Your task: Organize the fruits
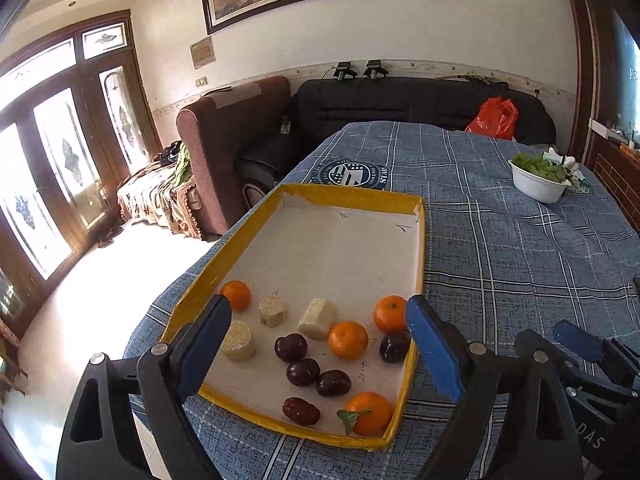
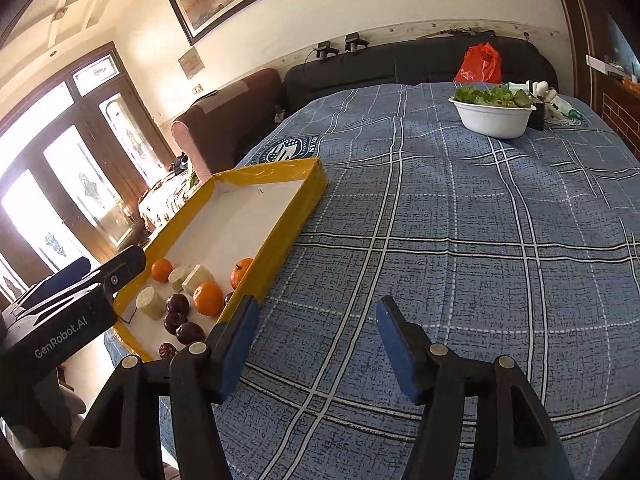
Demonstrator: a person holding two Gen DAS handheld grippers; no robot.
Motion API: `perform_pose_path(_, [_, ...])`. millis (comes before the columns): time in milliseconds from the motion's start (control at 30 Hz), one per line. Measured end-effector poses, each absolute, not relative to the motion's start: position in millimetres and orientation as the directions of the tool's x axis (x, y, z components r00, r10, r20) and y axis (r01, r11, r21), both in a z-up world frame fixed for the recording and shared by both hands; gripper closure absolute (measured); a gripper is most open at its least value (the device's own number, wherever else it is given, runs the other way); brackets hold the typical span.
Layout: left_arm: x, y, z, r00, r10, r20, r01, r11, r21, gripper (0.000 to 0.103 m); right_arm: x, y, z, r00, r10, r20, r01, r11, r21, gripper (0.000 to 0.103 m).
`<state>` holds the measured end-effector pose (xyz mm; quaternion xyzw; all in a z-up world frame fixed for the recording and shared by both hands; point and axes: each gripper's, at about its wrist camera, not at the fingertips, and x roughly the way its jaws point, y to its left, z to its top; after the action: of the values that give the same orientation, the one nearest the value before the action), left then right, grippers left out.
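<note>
A yellow-rimmed tray with a white floor lies on the blue plaid cloth. Its near end holds several oranges, several dark plums, a reddish-brown wrinkled fruit and three pale cut chunks. One orange with a green leaf sits in the near right corner. My left gripper hangs open above the tray's near end, its blue pads wide apart and touching no fruit. To the right of the tray, my right gripper stands open over bare cloth with nothing between its fingers.
A white bowl of green leaves stands at the table's far right, with small white items behind it. The table edge drops off just left of the tray. A red bag lies on the black sofa beyond the table.
</note>
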<state>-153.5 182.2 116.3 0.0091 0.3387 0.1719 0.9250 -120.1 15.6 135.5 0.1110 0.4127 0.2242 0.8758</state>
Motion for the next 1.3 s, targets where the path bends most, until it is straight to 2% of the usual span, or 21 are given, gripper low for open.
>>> perform_pose_path(300, [-150.6,176.6,115.9,0.712,0.306,-0.632,-0.284,0.949,0.139,0.014,-127.8,14.4,149.0,0.601,0.432,-0.672,-0.31,0.901,0.302,0.033])
perform_pose_path(1300, [-162.6,212.0,106.0,0.702,0.278,-0.656,-0.321,0.945,0.058,0.014,-139.8,48.8,135.8,0.539,0.446,-0.714,-0.361,0.889,0.282,0.032])
